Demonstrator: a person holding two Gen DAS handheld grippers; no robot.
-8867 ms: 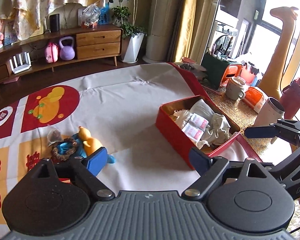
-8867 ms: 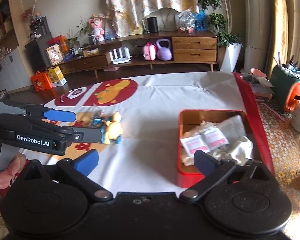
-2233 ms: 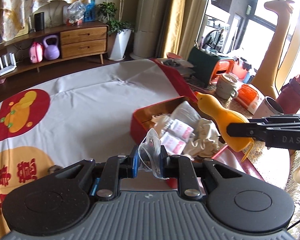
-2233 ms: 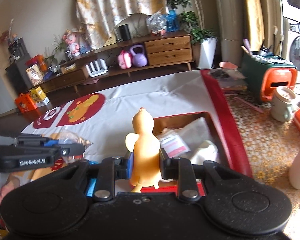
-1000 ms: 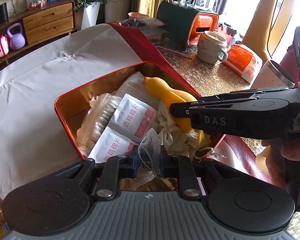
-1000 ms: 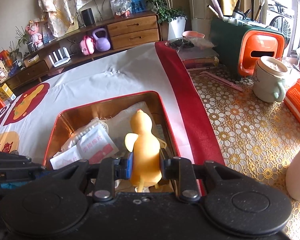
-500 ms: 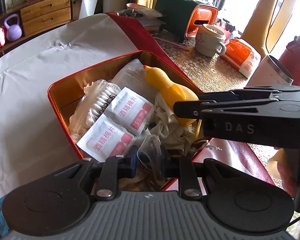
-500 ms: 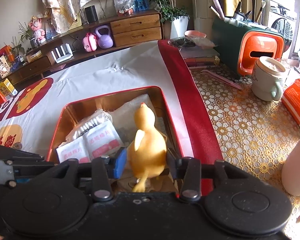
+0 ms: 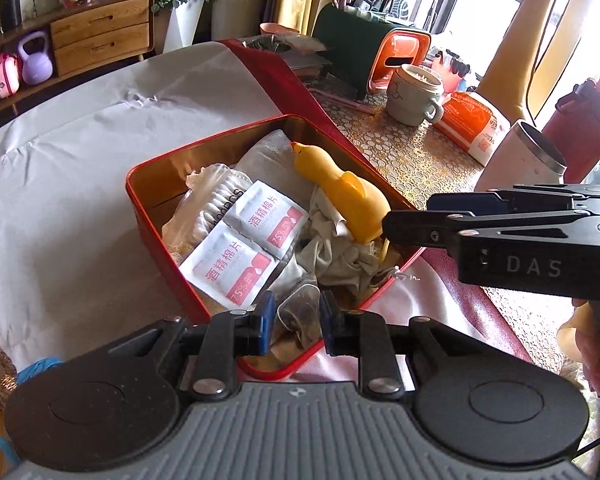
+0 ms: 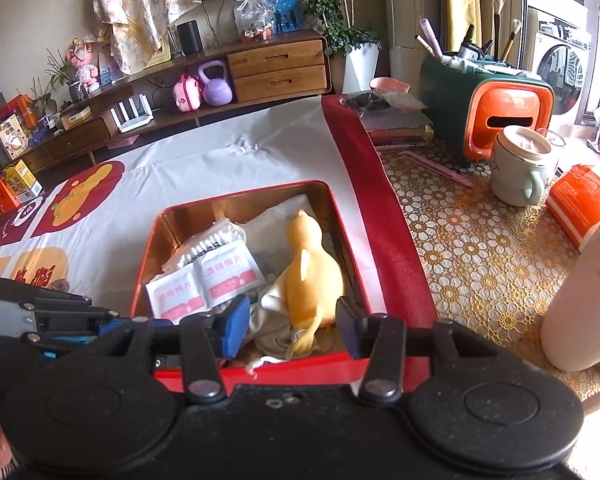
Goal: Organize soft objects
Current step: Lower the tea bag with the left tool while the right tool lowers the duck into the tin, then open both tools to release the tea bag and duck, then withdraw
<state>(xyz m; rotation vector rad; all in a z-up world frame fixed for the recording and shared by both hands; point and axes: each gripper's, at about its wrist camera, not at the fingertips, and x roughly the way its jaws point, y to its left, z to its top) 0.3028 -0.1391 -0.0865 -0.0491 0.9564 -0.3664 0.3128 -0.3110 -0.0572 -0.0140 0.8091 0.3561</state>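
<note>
My right gripper [image 10: 290, 326] is opening, so the yellow duck [image 10: 310, 276] lies free in the red tin [image 10: 236, 202]; my left gripper [image 9: 296, 320] pinches a clear bag [image 9: 298, 308] above it.

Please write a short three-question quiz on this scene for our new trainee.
1. True or false: the yellow duck toy lies inside the red tin.
2. What sits between the left gripper fingers: A) clear plastic bag, B) mug, C) wipe sachet?
3. How many alcohol wipe sachets show in the tin?

Key: 1 true; 2 A; 3 two.
</note>
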